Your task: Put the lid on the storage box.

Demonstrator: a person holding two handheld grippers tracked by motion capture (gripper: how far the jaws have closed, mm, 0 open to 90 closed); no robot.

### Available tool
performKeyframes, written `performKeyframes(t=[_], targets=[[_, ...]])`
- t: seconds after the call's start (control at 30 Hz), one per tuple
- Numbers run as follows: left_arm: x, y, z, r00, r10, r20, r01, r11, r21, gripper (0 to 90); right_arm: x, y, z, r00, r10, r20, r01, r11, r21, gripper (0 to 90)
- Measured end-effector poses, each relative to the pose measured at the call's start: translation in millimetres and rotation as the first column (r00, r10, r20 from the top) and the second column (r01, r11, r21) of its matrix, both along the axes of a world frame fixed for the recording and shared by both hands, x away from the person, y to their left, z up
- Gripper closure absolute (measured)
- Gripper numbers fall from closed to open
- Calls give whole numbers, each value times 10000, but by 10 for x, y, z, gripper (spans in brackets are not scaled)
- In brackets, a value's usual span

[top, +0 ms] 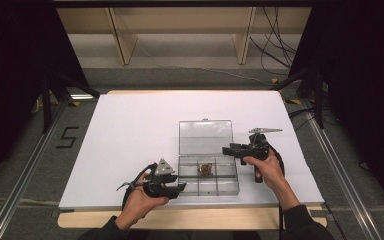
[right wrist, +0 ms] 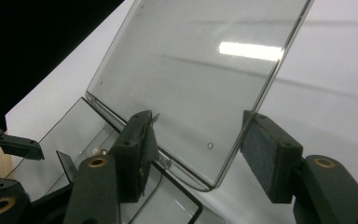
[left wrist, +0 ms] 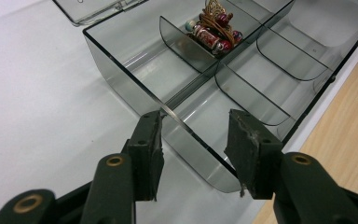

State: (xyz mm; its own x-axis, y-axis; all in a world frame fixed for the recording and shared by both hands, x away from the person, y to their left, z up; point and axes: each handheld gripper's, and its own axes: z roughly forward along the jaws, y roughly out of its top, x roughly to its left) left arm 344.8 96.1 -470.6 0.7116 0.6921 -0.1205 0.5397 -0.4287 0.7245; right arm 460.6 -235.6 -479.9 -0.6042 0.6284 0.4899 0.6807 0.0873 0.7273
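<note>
A clear plastic compartment box sits on the white table, its lid swung open behind it. One middle compartment holds a small bundle of red beads and gold wire, which lies at the top of the left gripper view. My left gripper is open at the box's front left corner, and the box wall passes between its jaws. My right gripper is open at the lid's right side. The lid's rounded corner stands between its jaws.
A white board covers the table and leaves a strip of bare wood along the near edge. Black curtains hang on both sides. Wooden shelf legs and cables lie beyond the far edge. A "5" is taped on the floor at left.
</note>
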Motion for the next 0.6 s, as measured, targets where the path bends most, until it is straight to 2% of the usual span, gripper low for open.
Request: performKeyframes(t=[0.03, 0.13, 0.17, 0.2, 0.23, 0.27, 0.43, 0.53, 0.6], targets=[[3, 2, -2, 10000, 49, -1, -49, 10000, 53, 550, 12, -20, 10, 9995, 80, 314, -72, 9997, -251, 470], [4, 4, 3, 10000, -74, 60, 74, 10000, 65, 550, 5, -10, 29, 9994, 0, 333, 6, 9999, -158, 503], [3, 0, 1, 10000, 3, 48, -3, 10000, 46, 550, -2, -3, 42, 9998, -96, 201, 98, 9999, -59, 513], [0, 0, 1, 10000, 1, -18, -1, 10000, 15, 550, 11, -23, 43, 9986, -38, 526, 45, 9999, -134, 534], [2, 1, -1, 10000, 47, 9, -47, 10000, 60, 550, 11, -23, 43, 9986, -38, 526, 45, 9999, -134, 534], [0, 0, 2, 10000, -3, 12, 3, 10000, 29, 550, 9, -27, 53, 9972, -113, 740, 135, 9995, -293, 550], [1, -1, -3, 10000, 73, -5, -73, 10000, 19, 550, -8, -30, 77, 9978, -25, 664, 29, 10000, -62, 597], [3, 2, -2, 10000, 62, 16, -62, 10000, 61, 550, -11, -37, 82, 9968, -133, 788, 151, 9996, -225, 619], [3, 2, -1, 10000, 53, 22, -53, 10000, 70, 550, -10, -34, 79, 9966, -95, 814, 107, 9998, -137, 634]])
